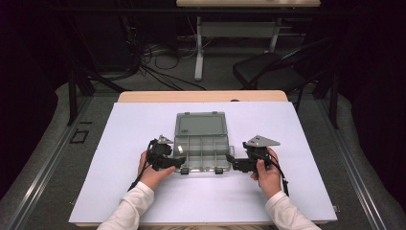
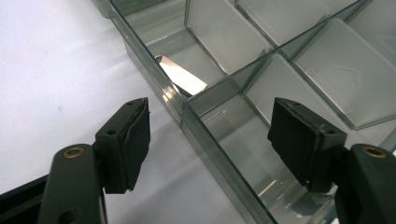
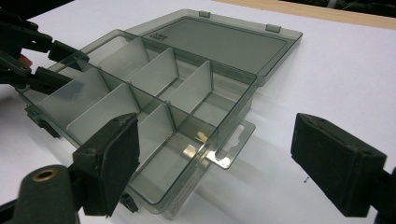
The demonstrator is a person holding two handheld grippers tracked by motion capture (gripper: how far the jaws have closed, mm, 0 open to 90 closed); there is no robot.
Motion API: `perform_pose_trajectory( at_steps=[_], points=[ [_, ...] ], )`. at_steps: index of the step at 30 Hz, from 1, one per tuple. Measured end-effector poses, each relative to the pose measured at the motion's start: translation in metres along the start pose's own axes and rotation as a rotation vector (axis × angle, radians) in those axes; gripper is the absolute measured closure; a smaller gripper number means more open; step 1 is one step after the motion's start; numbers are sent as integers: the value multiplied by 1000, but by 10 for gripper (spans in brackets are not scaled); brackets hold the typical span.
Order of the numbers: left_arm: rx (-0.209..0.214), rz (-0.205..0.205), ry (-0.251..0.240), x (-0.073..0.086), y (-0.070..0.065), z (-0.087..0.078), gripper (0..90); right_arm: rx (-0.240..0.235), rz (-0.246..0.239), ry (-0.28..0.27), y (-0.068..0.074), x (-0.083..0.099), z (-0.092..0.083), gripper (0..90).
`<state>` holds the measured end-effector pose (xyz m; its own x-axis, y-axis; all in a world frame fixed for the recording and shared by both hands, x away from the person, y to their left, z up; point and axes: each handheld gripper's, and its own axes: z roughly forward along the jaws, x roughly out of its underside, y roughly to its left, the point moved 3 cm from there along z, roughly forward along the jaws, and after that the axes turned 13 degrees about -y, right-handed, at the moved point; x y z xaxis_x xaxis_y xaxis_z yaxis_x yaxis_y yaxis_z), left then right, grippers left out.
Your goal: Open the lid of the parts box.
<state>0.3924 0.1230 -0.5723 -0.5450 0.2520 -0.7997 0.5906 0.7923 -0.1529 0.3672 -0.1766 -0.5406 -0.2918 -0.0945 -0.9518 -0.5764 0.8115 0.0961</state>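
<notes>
Carefully, both tongs, the left (image 1: 181,162) and the right (image 1: 229,160), stand wide and empty astride the open compartment box (image 1: 201,152) mid-worktop (image 1: 119,143); squaring pads on its walls before closing looks wise.

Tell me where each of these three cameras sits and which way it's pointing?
High view: above the person's side, looking forward and down at the table; forearms and both hands show.
Left gripper view: rides the left gripper, jaws astride the box's wall.
Right gripper view: rides the right gripper, facing the box's end.
All three share the clear box.
</notes>
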Motion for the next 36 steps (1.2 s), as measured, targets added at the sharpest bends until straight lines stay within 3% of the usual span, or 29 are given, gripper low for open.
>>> perform_pose_trajectory(
  at_steps=[10,16,25,36],
  points=[
    [6,46,9,5,-2,5,350,-15,1,13,2,0,2,150],
    [-5,90,13,6,-3,6,378,-23,41,20,-6,-8,7,148],
    [10,113,4,6,0,6,366,-41,45,91,-13,-29,27,147],
    [8,124,-18,7,0,8,345,-18,28,134,-19,-61,55,150]
  ],
)
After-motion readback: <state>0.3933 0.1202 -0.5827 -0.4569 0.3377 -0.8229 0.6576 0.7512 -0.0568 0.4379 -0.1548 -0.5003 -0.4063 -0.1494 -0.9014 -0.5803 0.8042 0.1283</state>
